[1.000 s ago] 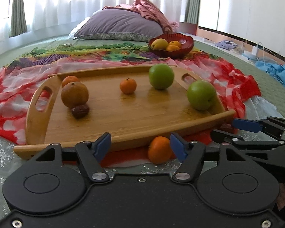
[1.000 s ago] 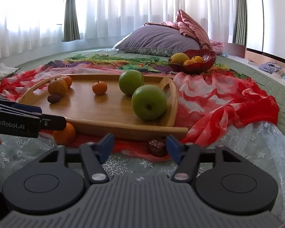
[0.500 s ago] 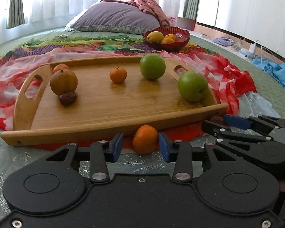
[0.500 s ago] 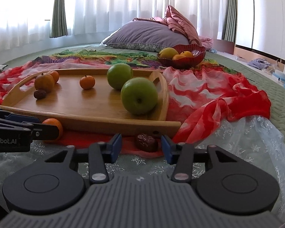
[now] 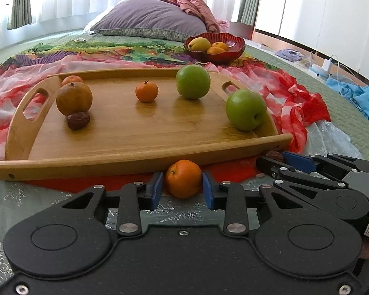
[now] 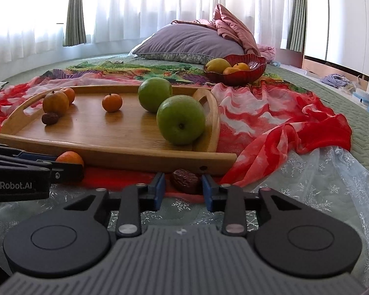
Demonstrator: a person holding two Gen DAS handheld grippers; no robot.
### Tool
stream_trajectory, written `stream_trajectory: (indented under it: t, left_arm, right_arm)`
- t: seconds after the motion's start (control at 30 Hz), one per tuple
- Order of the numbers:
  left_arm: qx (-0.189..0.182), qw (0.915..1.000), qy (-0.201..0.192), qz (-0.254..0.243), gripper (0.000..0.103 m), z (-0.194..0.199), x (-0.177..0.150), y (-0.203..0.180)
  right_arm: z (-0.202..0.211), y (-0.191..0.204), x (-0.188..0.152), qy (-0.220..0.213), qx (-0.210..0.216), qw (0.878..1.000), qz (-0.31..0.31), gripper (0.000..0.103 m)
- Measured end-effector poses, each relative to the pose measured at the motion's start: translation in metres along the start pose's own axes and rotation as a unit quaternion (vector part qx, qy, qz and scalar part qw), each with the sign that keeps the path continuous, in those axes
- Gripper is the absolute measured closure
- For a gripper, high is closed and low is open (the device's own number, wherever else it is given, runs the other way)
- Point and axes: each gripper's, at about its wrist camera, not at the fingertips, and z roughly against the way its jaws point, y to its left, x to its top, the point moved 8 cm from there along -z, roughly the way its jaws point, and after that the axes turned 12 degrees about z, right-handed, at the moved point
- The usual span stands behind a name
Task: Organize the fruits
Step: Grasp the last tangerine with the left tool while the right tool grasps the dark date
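Note:
A small orange mandarin [image 5: 183,178] lies on the cloth in front of the wooden tray [image 5: 135,157]. My left gripper [image 5: 182,191] has its blue pads on both sides of it, narrowly open, with small gaps showing. A dark brown date [image 6: 185,180] lies by the tray's near right corner. My right gripper [image 6: 183,190] straddles it, open, not touching. On the tray [image 6: 110,147] lie two green apples [image 5: 246,109] [image 5: 193,81], a small mandarin [image 5: 146,91], a brownish orange [image 5: 74,98], another date [image 5: 78,120] and a mandarin behind.
A red bowl [image 5: 215,55] with yellow and orange fruit stands behind the tray. Red patterned scarves [image 6: 270,123] and a white lace cloth cover the green bed. A purple pillow [image 5: 147,22] lies at the back. Blue cloth and chargers lie at far right.
Both grippers moved forward and lower. The left jaws narrowed around the mandarin in front of the tray; the right jaws narrowed around the date by the tray corner.

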Motion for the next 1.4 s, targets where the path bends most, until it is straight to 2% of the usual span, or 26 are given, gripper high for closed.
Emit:
stream_trajectory:
  t: [0.77, 0.93, 1.4]
  left_arm:
    - [0.005, 1.0, -0.006, -0.002, 0.07, -0.011, -0.003, -0.009]
    - [0.005, 1.0, -0.007, 0.003, 0.071, -0.01, -0.001, -0.007]
    - [0.026, 0.9995, -0.012, 0.013, 0.072, 0.006, 0.006, 0.004]
  right_arm:
    - [-0.009, 0.006, 0.0, -0.001, -0.015, 1.0, -0.006, 0.062]
    - [-0.007, 0.006, 0.0, -0.005, -0.021, 1.0, -0.008, 0.07]
    - [0.006, 0.01, 0.007, -0.018, -0.013, 1.0, -0.014, 0.069]
